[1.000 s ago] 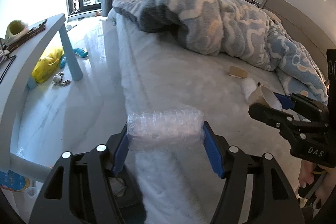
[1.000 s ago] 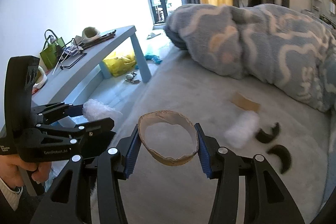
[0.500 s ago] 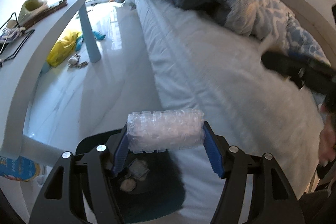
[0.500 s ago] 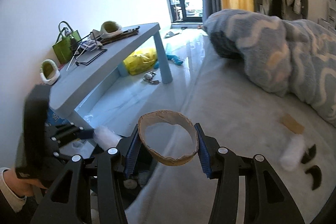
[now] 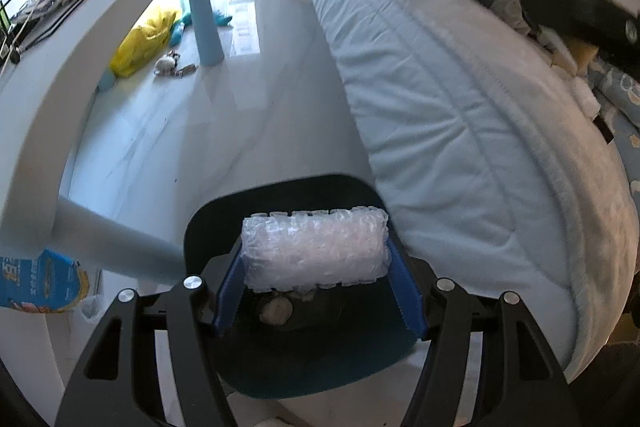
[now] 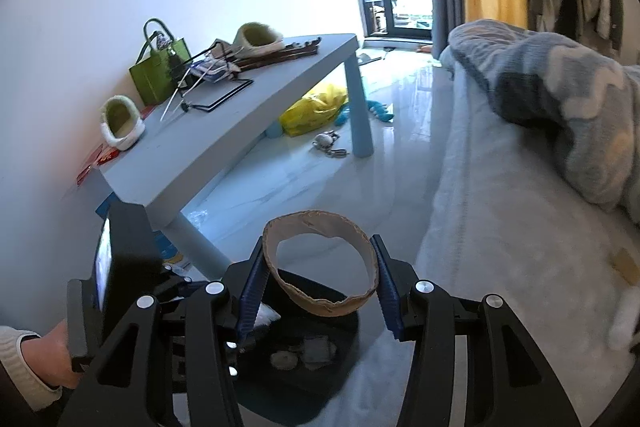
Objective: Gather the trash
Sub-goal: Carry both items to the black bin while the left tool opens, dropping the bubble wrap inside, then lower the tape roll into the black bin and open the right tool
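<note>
Both claws loaded – bin (image 5: 224, 227) below

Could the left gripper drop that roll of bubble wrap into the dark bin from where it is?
Probably yes: the left gripper holds the clear bubble wrap roll right above the dark bin's open mouth, with nothing between.

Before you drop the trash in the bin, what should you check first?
1. Left gripper clamps the bubble wrap: ok.
2. Right gripper clamps the cardboard ring: ok.
3. Bubble wrap is over the dark bin: ok.
4. Cardboard ring is over the bin's opening: ok, judged roughly.
5. Bin has room: ok, only a few scraps at the bottom.
6. The two grippers are clear of each other: cannot tell.
</note>
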